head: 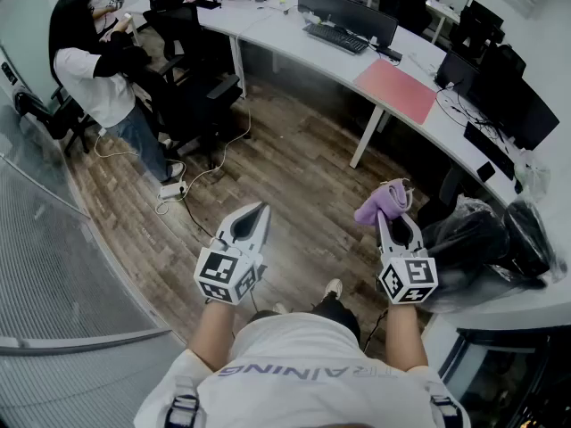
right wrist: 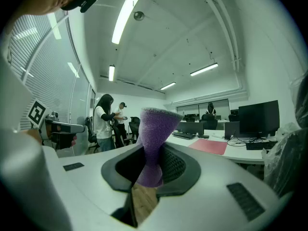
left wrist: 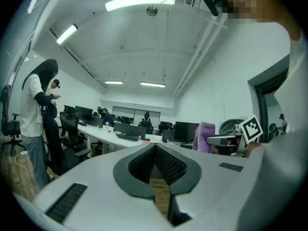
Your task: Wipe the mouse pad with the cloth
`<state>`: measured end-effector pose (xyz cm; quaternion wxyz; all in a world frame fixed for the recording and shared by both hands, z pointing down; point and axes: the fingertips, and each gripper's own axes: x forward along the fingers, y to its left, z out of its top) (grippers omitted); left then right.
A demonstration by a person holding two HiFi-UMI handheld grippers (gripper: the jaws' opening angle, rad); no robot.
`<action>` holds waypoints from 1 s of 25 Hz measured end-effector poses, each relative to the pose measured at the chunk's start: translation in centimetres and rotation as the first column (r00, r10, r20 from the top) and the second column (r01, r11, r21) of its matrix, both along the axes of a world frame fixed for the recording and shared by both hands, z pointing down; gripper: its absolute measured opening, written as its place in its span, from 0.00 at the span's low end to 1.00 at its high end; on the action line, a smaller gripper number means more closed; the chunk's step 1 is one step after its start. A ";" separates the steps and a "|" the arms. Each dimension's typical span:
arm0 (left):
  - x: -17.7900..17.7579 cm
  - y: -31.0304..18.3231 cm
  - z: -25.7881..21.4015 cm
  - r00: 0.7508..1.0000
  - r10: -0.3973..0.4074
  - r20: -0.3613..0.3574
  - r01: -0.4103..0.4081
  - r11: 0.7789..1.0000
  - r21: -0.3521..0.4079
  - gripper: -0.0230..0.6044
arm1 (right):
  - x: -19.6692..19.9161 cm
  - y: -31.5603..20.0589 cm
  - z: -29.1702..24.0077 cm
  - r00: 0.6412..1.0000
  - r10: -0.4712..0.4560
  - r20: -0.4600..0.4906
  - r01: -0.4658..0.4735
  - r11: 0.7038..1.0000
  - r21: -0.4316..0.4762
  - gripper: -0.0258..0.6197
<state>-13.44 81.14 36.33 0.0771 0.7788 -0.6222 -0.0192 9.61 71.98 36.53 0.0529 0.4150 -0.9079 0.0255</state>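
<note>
My right gripper (head: 385, 210) is shut on a purple cloth (head: 384, 201), which bunches up past the jaw tips; the right gripper view shows the purple cloth (right wrist: 153, 143) pinched between the dark pads. A red-pink mouse pad (head: 396, 90) lies flat on the long white desk (head: 294, 43) across the room, and shows as a red mouse pad (right wrist: 209, 146) in the right gripper view. My left gripper (head: 261, 210) is held beside the right one, jaws together with nothing between them. Both grippers hang over wooden floor, well short of the desk.
A keyboard (head: 336, 37) and monitors (head: 348, 13) stand on the desk near the pad. A person in a white shirt (head: 98, 83) stands by black office chairs (head: 192, 78) at left. A black bag (head: 486, 243) lies on the near desk at right. Cables (head: 192, 181) trail on the floor.
</note>
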 end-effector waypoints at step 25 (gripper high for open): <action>-0.6 -0.4 0.4 1.000 0.019 -0.017 -0.019 1.000 -0.001 0.09 | -0.6 -0.1 -0.1 0.999 0.016 0.045 -0.016 1.000 -0.011 0.20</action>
